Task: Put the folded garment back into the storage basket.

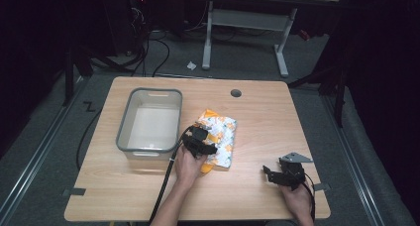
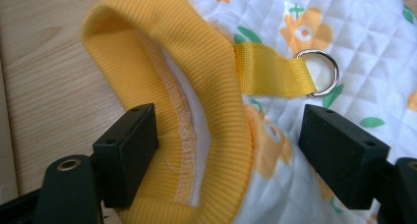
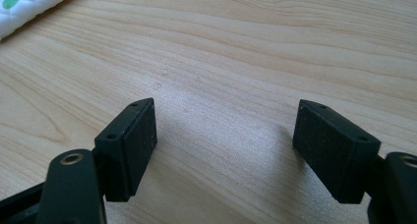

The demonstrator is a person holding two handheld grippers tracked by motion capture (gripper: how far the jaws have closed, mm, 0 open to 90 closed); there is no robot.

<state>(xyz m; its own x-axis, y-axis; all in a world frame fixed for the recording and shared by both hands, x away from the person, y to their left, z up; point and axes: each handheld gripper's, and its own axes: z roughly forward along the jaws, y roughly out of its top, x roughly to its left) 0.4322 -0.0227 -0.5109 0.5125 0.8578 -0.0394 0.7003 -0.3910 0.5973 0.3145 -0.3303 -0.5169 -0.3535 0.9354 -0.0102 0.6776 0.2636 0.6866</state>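
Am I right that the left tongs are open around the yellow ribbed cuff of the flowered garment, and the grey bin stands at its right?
Not quite: in the high view the grey bin stands left of the flowered garment. The left tongs are indeed open around the yellow ribbed cuff.

Pale wood-grain table (image 1: 257, 112), smooth and matt, with fine streaks along the grain. Quilted white cloth garment (image 2: 344, 32), stitched in diamonds, printed with orange flowers and green leaves. Thick yellow ribbed knit cuff (image 2: 196, 62), soft and matt, overlock stitching along its inner seam. Woven yellow strap (image 2: 268, 69), faintly sheened, looped through a shiny metal ring (image 2: 334, 71). Grey plastic bin (image 1: 151, 119), smooth, dull. Matt black plastic pads (image 3: 133, 145), slightly grainy, with small screw holes.
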